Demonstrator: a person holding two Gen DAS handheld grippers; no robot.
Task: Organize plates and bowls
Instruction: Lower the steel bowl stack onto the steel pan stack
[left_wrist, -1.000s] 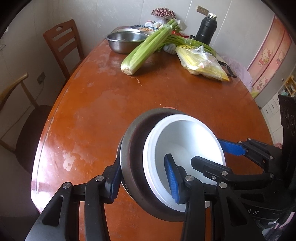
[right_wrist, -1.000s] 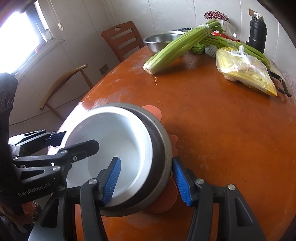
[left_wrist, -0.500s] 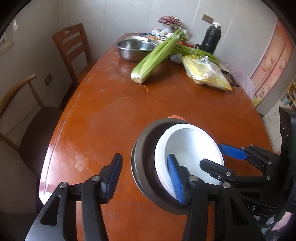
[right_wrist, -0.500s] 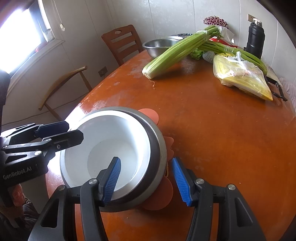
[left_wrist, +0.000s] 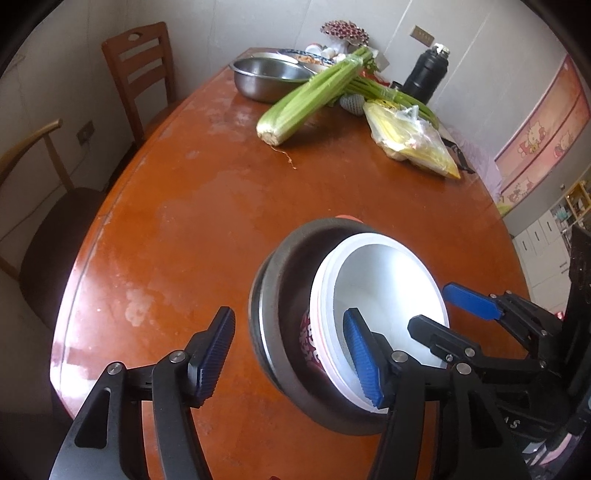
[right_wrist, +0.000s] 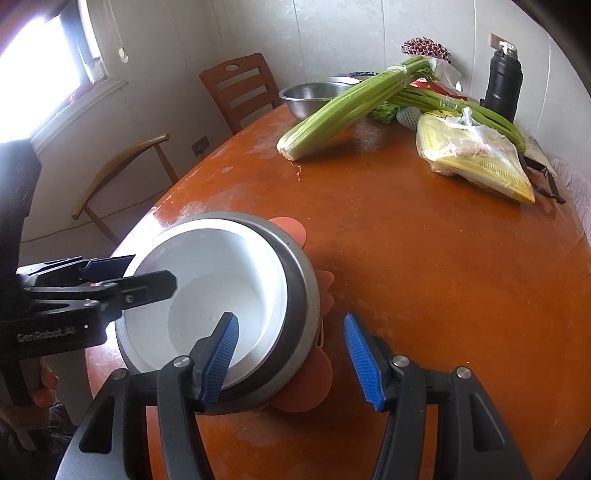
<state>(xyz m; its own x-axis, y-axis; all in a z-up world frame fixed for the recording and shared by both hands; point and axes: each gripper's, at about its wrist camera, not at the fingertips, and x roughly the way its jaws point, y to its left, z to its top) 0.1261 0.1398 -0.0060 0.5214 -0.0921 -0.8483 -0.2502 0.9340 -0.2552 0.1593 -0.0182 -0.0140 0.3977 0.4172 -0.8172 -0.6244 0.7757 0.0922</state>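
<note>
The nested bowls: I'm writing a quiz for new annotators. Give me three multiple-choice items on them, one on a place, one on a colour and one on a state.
1. Where is the white bowl?
A under the grey bowl
B inside the grey bowl
C apart from the grey bowl

2. What colour is the mat under the bowls?
A orange
B green
C black

3. How is the left tool?
A shut, empty
B shut on the mat
C open, astride both bowl rims

Answers:
1 B: the grey rim rings the white one.
2 A: orange petals show beyond the grey bowl.
3 C: its jaws have just been opening. One finger is inside the white bowl and the other is clear of the grey wall.
</note>
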